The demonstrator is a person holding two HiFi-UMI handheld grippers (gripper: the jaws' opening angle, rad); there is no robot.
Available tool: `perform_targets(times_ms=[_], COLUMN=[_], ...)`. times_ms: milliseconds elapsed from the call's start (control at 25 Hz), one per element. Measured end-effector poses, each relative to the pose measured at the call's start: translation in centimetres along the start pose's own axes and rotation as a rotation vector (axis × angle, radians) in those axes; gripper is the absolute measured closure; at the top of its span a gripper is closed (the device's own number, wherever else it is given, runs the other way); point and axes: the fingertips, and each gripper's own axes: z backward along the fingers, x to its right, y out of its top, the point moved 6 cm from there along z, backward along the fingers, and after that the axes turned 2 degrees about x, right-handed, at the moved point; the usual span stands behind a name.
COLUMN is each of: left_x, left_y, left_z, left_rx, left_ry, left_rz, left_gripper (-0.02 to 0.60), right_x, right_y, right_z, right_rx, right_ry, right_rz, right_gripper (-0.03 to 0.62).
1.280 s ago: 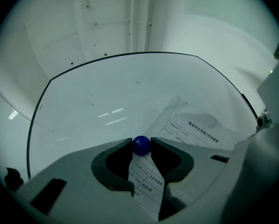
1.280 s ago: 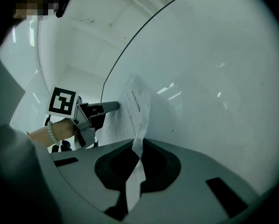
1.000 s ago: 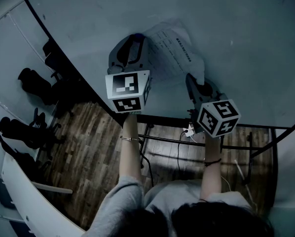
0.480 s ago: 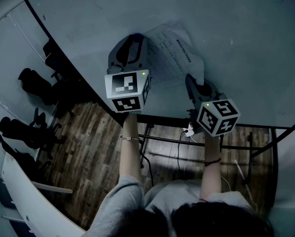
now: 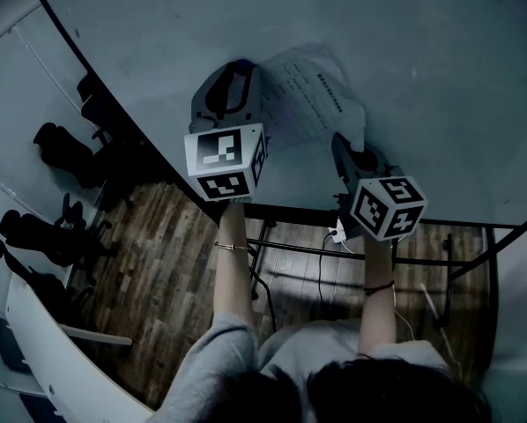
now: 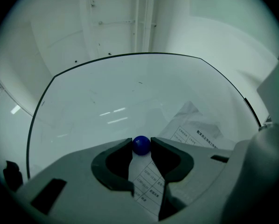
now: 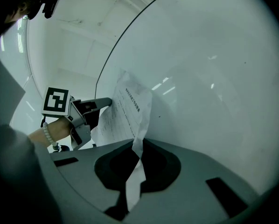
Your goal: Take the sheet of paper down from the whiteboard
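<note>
Both forearms reach straight ahead. Left gripper clenches the blue magnet at the paper's 10 o'clock corner. Right gripper grasps its 5 o'clock edge. The whiteboard lies open toward 3 o'clock.

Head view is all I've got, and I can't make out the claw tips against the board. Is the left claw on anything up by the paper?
Observer: Yes. The left claw is shut on a small blue magnet that sits on the sheet of paper against the whiteboard.
Operator: And the right one?
Observer: The right claw is shut on one edge of the paper; a crumpled strip of it runs down between the jaws.
Operator: Is the paper lying flat on the board?
Observer: No. In the right gripper view it is creased and bows away from the board between the two claws.
</note>
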Motion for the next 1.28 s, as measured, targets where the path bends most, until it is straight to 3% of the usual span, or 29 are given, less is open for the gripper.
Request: perform_targets(times_ms=[240,1280], left_x=[0.3,-0.1], left_y=[-0.2,-0.4], left_z=[-0.4,0.1], left_rx=[-0.003,0.055], left_ry=[0.005,-0.027], left_rz=[0.006,0.088], left_gripper=[0.453,0.451], right_x=[1.4,2.1], right_y=[-0.7,-0.6], right_z=[0.3,0.9], right_rx=[-0.022,-0.010], right_ry=[-0.032,-0.001], right_rz=[-0.014,-0.028], right_gripper=[0.592,0.594])
